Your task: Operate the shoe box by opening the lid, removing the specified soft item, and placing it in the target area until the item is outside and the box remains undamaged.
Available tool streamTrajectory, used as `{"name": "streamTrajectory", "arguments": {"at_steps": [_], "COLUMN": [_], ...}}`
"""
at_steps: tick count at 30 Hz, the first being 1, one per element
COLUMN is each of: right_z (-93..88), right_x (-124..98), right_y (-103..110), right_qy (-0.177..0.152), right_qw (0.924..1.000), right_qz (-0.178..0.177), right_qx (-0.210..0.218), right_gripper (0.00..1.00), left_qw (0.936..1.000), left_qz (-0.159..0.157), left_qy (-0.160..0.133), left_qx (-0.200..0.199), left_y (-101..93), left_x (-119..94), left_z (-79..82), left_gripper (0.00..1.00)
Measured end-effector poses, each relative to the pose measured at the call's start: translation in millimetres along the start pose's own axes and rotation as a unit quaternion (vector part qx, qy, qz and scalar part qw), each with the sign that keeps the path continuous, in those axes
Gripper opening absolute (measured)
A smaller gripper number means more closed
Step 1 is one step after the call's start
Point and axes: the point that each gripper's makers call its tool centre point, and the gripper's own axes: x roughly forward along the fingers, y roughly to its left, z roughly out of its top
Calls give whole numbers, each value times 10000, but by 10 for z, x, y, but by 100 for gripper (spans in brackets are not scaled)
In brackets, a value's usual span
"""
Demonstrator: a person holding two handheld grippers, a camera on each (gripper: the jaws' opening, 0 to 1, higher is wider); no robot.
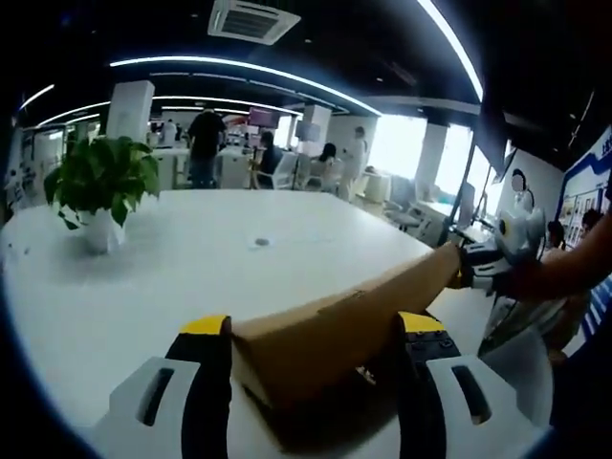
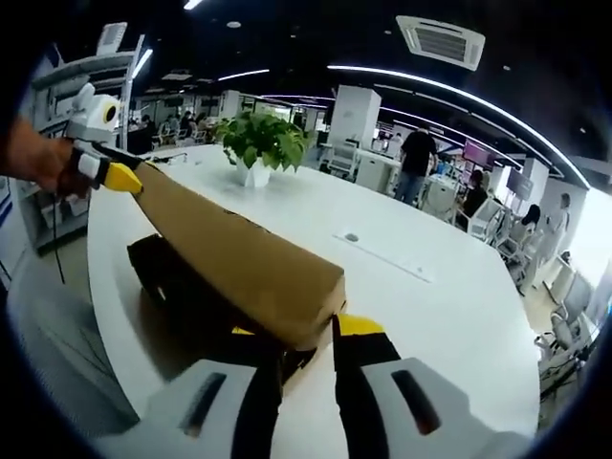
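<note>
On the wide white round table [image 1: 191, 277], at the far left of the left gripper view, a green leafy plant in a small white pot [image 1: 100, 191] stands upright, well apart from the box. Nearer to the camera, the left gripper [image 1: 313, 330] with black jaws and yellow tips is clenched on one end of the brown cardboard shoe-box lid [image 1: 344, 325]; the lid's corner sits between the two jaws. From there the lid runs to the right, up to the right gripper [image 1: 478, 268], which grasps its other end and is held by a person's hand [image 1: 521, 279]. Behind the table, people stand and sit among white desks.

Going to the right gripper view, at the left edge a hand [image 2: 43, 158] holds the left gripper [image 2: 113, 175], whose yellow tips are closed on the far end of the lid [image 2: 239, 258]. The lid is lifted and tilted above the dark open shoe box [image 2: 177, 282], which rests on the table [image 2: 421, 316] near its edge. The inside of the box is in shadow, and I cannot tell the soft item in it. At the bottom, the right gripper [image 2: 308, 344] has its jaws pressed on the near corner of the lid. Farther back stands the plant [image 2: 258, 143].
</note>
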Motion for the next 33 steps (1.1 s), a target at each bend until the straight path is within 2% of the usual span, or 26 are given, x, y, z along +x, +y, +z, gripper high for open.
{"name": "streamTrajectory", "arguments": {"at_steps": [3,10,13,16,19,21,22,23,25,26,27,28,29,30,31,32,33], "right_z": [30,90,120,142,164,174,181,187,193,197,200,200,205,201,202,199,196], "right_x": [10,46,59,68,83,92,102,105,118,124,126,126,127,129,129,131,134], "right_y": [-62,-151,-186,-213,-236,-252,-260,-257,-271,-279,-283,-283,-282,-283,-285,-293,-296], "right_qy": [-49,-77,-36,28,120,162,199,221,276,298,323,348,371,398,403,415,432], "right_qw": [9999,9987,9985,9983,9982,9981,9981,9981,9979,9978,9977,9976,9976,9975,9975,9974,9974], "right_qz": [-162,-482,-540,-578,-580,-585,-587,-571,-587,-590,-590,-591,-587,-587,-583,-579,-576], "right_qx": [-6,-132,-91,-116,-65,-39,-25,0,17,21,39,44,40,52,54,55,57], "right_gripper": [7,2,1,0,0,0,0,0,0,0,0,0,0,0,0,0,0], "left_qw": [10000,9999,9997,9989,9985,9979,9972,9964,9934,9929,9943,9938,9889,9852,9819,9809,9765], "left_qz": [4,7,46,181,354,516,584,531,565,499,519,534,503,445,519,493,424], "left_qy": [-43,-132,-220,-437,-378,-208,-3,-90,755,818,615,655,1048,1312,1587,1690,1971], "left_qx": [-7,31,20,-52,-196,-342,-456,-652,-652,-711,-700,-722,-924,-1013,-894,-832,-767], "left_y": [6,-16,0,88,212,309,350,347,356,325,332,334,316,279,284,270,210], "left_x": [3,20,-14,-117,-223,-331,-386,-393,-445,-438,-398,-377,-365,-347,-312,-301,-257], "left_z": [47,141,217,328,286,145,8,-22,-398,-458,-412,-445,-620,-729,-842,-880,-983], "left_gripper": [68,67,63,65,66,64,60,61,47,40,39,38,39,38,36,34,33]}}
